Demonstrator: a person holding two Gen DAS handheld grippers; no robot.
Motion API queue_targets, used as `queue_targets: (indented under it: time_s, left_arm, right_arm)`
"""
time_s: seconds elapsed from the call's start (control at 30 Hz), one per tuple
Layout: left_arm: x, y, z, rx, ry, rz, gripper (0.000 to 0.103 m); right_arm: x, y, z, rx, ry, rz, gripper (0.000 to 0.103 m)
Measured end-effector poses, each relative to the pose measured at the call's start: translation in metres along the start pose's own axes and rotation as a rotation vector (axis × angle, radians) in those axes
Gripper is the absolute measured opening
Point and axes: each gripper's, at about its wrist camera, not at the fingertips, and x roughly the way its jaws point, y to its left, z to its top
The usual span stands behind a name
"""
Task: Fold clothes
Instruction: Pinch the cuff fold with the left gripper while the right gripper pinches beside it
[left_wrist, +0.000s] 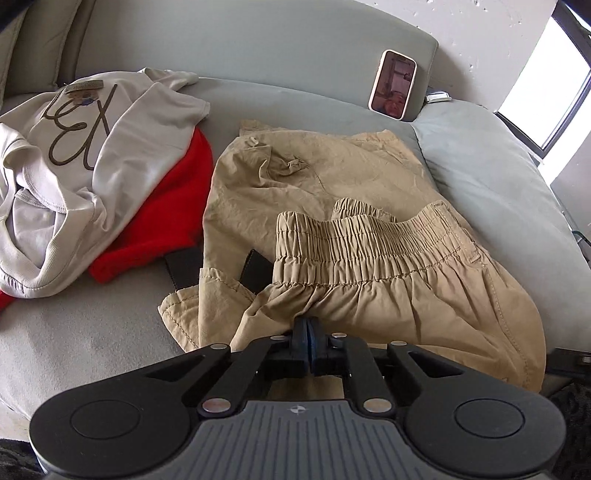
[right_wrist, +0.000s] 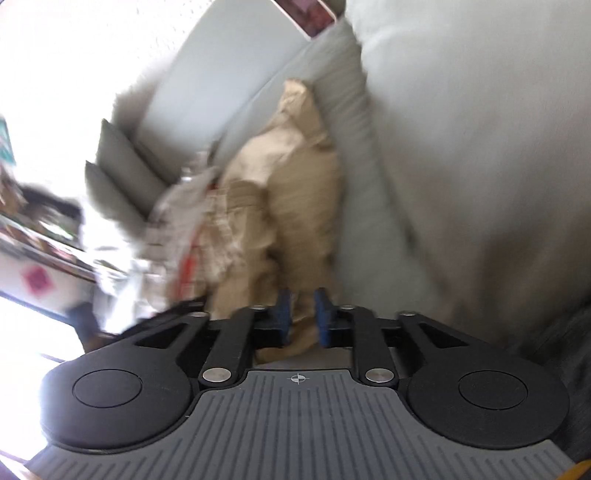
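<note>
The khaki trousers (left_wrist: 332, 206) lie crumpled mid-sofa (left_wrist: 92, 332), reaching its front edge. They look light, limp and creased. The left tongs (left_wrist: 306, 332) are pressed together on cloth below the firmer elastic waistband (left_wrist: 369, 240), probably the best hold. The right tongs (right_wrist: 303, 317) are slightly spread around cloth.

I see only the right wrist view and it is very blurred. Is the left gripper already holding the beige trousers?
Observer: Yes. The left gripper is shut on the beige crinkled trousers, just below the elastic waistband.
Operator: Which other clothes lie there?
Observer: A cream sweatshirt with brown lettering lies on a red garment, left of the trousers.
Operator: Anything else on the grey sofa?
Observer: A phone with a lit screen leans against the backrest.
</note>
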Motion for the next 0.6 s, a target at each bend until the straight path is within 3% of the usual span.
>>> queue_targets:
  time_s: [0.27,0.33,0.47,0.6]
  left_arm:
    - [0.001,0.001,-0.001,-0.001,-0.004,-0.007,0.012]
    - [0.0,0.001,-0.001,0.002,-0.005,-0.005,0.012]
    - [0.001,0.001,-0.001,0.005,-0.003,-0.01,0.012]
    - [0.001,0.003,-0.001,0.003,-0.001,-0.018,0.012]
  right_arm:
    - [0.041,0.003,-0.008,0.103,0.09,-0.024,0.033]
    - [0.042,0.01,-0.011,0.052,0.065,-0.01,0.003]
    - [0.021,0.042,-0.015,-0.128,-0.047,-0.037,0.002]
    - [0.013,0.041,-0.017,-0.146,-0.016,-0.152,0.001]
